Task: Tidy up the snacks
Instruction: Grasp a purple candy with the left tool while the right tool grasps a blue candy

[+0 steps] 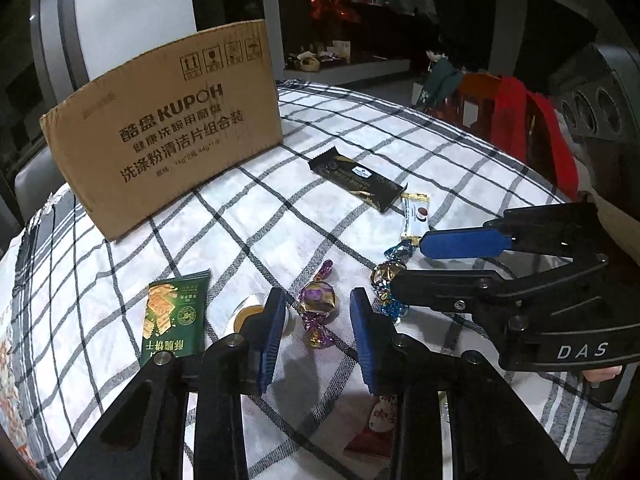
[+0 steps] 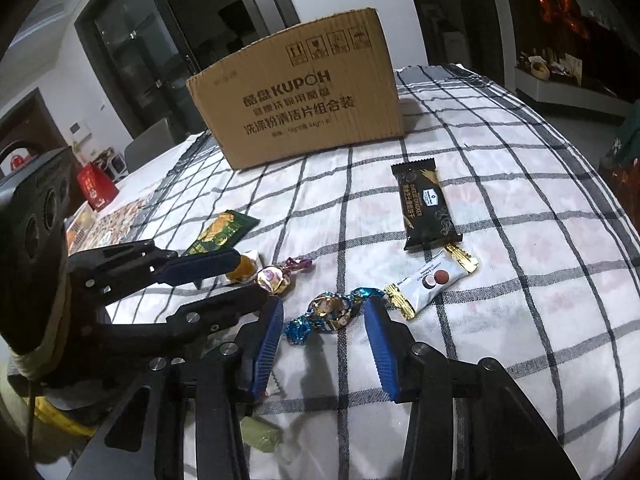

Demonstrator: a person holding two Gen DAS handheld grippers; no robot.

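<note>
A purple-wrapped candy [image 1: 318, 302] lies on the checked tablecloth [image 1: 320, 208] between the blue pads of my left gripper [image 1: 317, 300], which is open with a gap on each side. In the right wrist view the same candy [image 2: 274, 278] sits just off the left gripper [image 2: 252, 276]. A gold candy with blue twisted ends [image 2: 332, 308] lies between the fingers of my right gripper [image 2: 323, 306], open, its pads clear of the candy's body. In the left wrist view that candy [image 1: 386, 276] is partly hidden by the right gripper [image 1: 408, 264].
An open cardboard box [image 2: 304, 108] stands at the back of the table. A black snack bar [image 2: 426, 208], a white candy packet [image 2: 432, 284], a green cracker packet [image 1: 176, 316] and an orange jelly cup [image 2: 244, 270] lie around. A chair with red cloth [image 1: 516, 116] stands beyond the edge.
</note>
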